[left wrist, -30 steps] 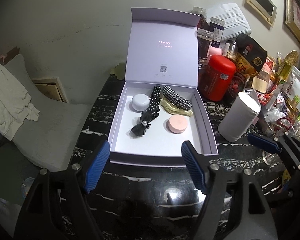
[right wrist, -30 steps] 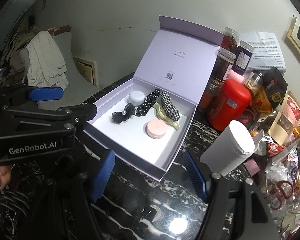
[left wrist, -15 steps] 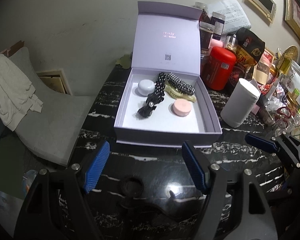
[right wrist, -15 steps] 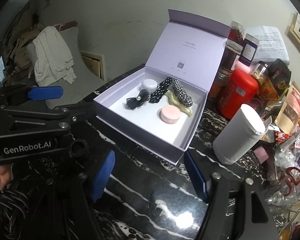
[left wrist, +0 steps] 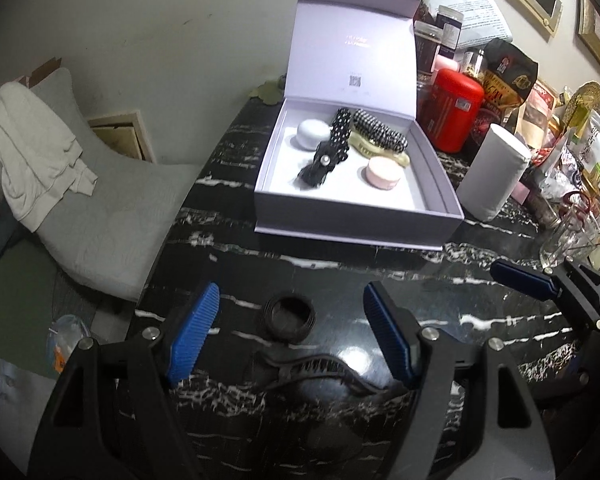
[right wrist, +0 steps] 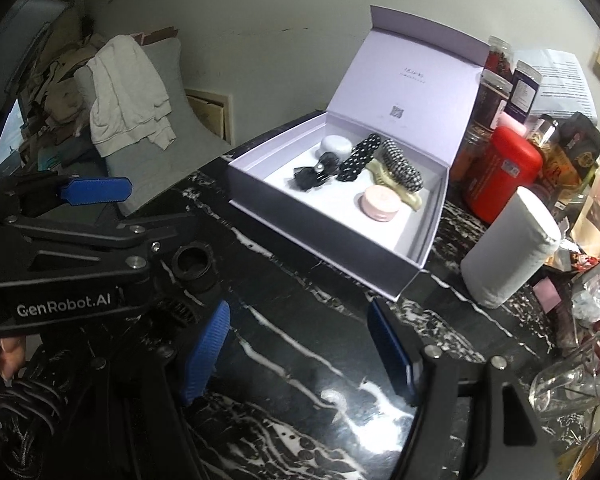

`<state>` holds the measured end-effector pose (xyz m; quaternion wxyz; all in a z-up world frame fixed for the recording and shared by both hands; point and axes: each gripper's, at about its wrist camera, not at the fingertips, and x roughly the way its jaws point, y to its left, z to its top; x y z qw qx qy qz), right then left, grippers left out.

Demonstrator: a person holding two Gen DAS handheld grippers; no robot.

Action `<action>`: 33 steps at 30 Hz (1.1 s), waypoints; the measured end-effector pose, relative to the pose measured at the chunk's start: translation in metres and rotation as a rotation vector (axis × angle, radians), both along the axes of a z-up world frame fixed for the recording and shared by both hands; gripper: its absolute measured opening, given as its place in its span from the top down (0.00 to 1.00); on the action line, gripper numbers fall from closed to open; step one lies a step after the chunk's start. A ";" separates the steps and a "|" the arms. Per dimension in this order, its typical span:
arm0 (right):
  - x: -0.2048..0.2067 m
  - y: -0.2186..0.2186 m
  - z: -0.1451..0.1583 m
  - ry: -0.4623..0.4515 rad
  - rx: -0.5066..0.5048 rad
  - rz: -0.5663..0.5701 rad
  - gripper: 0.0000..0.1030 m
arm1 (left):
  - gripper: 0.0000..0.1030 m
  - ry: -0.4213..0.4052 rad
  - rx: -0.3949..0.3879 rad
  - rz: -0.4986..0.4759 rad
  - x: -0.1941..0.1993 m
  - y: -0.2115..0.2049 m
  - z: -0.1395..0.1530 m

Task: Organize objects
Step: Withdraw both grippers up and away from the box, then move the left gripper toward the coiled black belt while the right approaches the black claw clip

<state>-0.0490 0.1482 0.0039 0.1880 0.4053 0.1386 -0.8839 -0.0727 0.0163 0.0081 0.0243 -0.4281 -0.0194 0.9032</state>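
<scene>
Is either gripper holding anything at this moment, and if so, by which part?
Nothing is held. The left gripper and right gripper both hang open over the marble tabletop, with the black hair tie and black claw clip lying loose.

open lilac box (left wrist: 356,216), accessories inside, black clip (left wrist: 320,368) outside

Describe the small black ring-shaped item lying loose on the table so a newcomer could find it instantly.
Start at the open lavender gift box on the black marble table, then come toward the camera to the open left gripper. Between its blue fingertips lies the black coiled hair tie, a small round ring. Unlike the long black toothed hair claw just nearer, it is circular with a hollow centre.
</scene>
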 end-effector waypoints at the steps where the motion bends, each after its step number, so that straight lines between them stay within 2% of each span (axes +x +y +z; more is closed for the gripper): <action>1: 0.002 -0.001 -0.002 -0.003 0.000 0.003 0.30 | 0.28 -0.003 0.001 0.001 0.001 -0.001 -0.001; 16: 0.028 -0.019 -0.026 -0.042 -0.016 0.081 0.30 | 0.28 -0.058 0.026 0.033 0.032 -0.018 -0.033; 20: 0.036 -0.027 -0.037 -0.061 -0.029 0.120 0.30 | 0.28 -0.091 0.048 0.047 0.035 -0.027 -0.047; 23: 0.039 -0.031 -0.046 -0.065 -0.034 0.133 0.30 | 0.28 -0.083 0.078 0.052 0.037 -0.033 -0.054; 33: 0.026 -0.041 -0.065 -0.092 -0.051 0.157 0.30 | 0.28 -0.106 0.085 0.060 0.026 -0.043 -0.068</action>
